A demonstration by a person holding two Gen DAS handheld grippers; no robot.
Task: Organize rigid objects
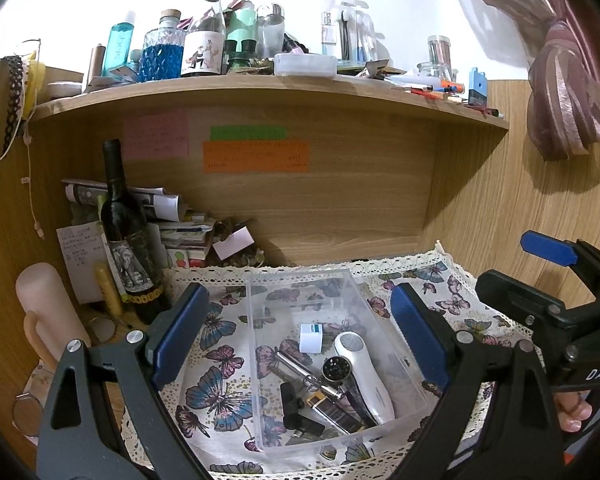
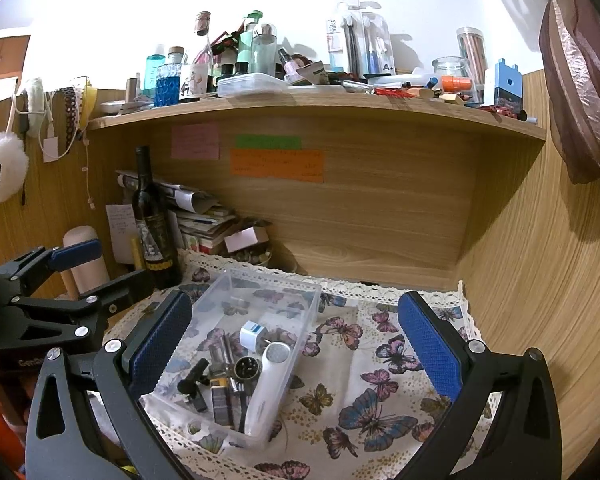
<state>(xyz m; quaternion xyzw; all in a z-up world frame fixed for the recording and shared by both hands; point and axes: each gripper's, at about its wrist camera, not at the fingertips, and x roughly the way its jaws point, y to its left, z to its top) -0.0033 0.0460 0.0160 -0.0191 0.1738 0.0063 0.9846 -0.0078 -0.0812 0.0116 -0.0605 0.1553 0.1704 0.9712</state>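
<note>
Clear plastic bin (image 1: 332,360): rectangular, open-topped, standing on the butterfly-print cloth (image 2: 380,380) that covers the desk, below the wooden shelf (image 1: 260,96).

Contents, all gathered at the bin's near end:
- white handheld device (image 1: 364,376), long, lying lengthwise against one side wall;
- small white cube adapter (image 1: 311,338), farthest back of the group;
- round black perforated piece (image 1: 335,369), touching the white device;
- metal rods or pens (image 1: 300,368), dark rectangular item (image 1: 332,408), black fitting (image 1: 296,404), overlapping one another.

The far half of the bin holds nothing that can be made out.

Left gripper (image 1: 296,340): fingers wide apart, holding nothing, hovering over the bin.
Right gripper (image 2: 296,344): fingers likewise spread and holding nothing, over bare cloth beside the bin.

Surroundings: dark wine bottle (image 1: 124,232) upright near the bin's far left corner; stacked papers (image 1: 172,216) behind it.

Risks, by judgement: the bin looks light and could slide or tip on the cloth if a finger catches its wall. The tangled small pieces may lift together. A wide leftward swing might topple the bottle.
</note>
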